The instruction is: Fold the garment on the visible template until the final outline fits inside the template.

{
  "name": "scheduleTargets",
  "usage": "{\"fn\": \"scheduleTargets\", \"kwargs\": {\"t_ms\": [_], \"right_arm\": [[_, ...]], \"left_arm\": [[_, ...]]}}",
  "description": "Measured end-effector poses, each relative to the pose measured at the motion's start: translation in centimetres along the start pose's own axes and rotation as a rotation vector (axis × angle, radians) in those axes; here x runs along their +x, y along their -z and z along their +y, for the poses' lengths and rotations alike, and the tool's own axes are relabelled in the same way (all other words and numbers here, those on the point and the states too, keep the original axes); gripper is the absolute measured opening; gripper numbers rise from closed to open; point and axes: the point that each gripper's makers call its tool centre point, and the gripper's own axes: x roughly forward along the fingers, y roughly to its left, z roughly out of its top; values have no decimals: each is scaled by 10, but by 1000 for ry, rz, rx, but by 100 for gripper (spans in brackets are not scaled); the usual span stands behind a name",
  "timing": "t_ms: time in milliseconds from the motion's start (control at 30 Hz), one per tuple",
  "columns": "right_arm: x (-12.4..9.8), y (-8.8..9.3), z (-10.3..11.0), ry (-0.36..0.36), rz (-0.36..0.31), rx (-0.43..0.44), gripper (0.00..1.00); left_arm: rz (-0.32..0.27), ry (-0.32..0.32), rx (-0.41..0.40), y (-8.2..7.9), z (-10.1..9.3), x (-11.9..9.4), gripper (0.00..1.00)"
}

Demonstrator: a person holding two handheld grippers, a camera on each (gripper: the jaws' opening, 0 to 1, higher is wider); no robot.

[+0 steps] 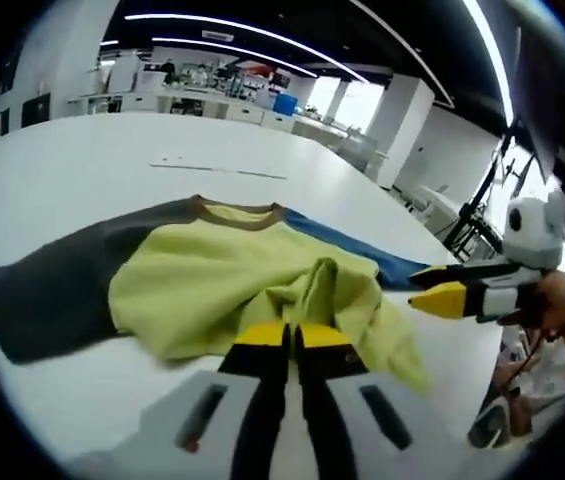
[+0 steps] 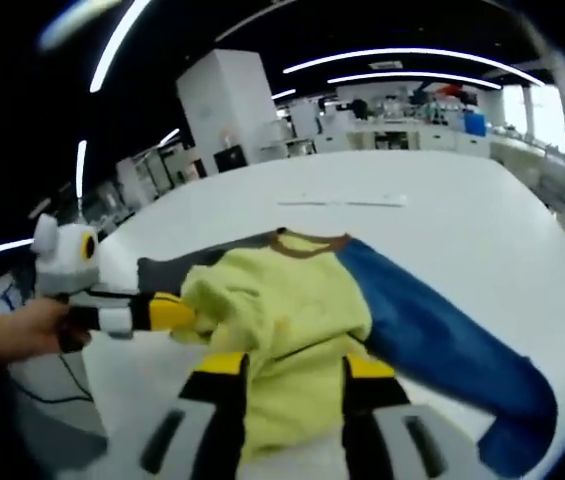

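Note:
A garment (image 1: 222, 275) with a yellow-green body, brown collar, grey sleeve (image 1: 52, 290) and blue sleeve (image 1: 362, 255) lies on a white table (image 1: 92, 170). My left gripper (image 1: 292, 335) has its jaws nearly together on a raised fold of the yellow hem (image 1: 317, 285). In the right gripper view the garment (image 2: 282, 300) spreads ahead, with the blue sleeve (image 2: 432, 340) to the right. My right gripper (image 2: 297, 365) is open, jaws wide apart with yellow cloth lying between them. The left gripper (image 2: 167, 312) comes in from the left, held by a hand, its tip at the cloth's edge. The right gripper (image 1: 442, 295) shows beside the blue sleeve.
A thin marked line (image 1: 217, 170) runs across the table beyond the collar, also visible as a line (image 2: 342, 203) in the right gripper view. Desks and equipment (image 1: 212, 95) stand at the far end of the room. The table edge (image 1: 462, 250) falls away near the right gripper.

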Motion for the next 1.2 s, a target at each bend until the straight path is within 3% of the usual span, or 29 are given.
{"fn": "scheduleTargets", "kwargs": {"t_ms": [200, 533, 933, 1033, 1200], "right_arm": [[-9, 19, -4, -3, 27, 22, 32], [-11, 66, 7, -31, 194, -64, 18], [7, 73, 11, -47, 219, -100, 9], [6, 75, 11, -39, 228, -136, 4], [5, 76, 11, -43, 229, -126, 0]], "left_arm": [[-19, -9, 10, -6, 3, -4, 0], [-25, -27, 13, -7, 10, -12, 0], [-28, -50, 23, -7, 23, -22, 0], [-29, -56, 25, -7, 28, -26, 0], [-32, -67, 35, -8, 32, -32, 0]]}}
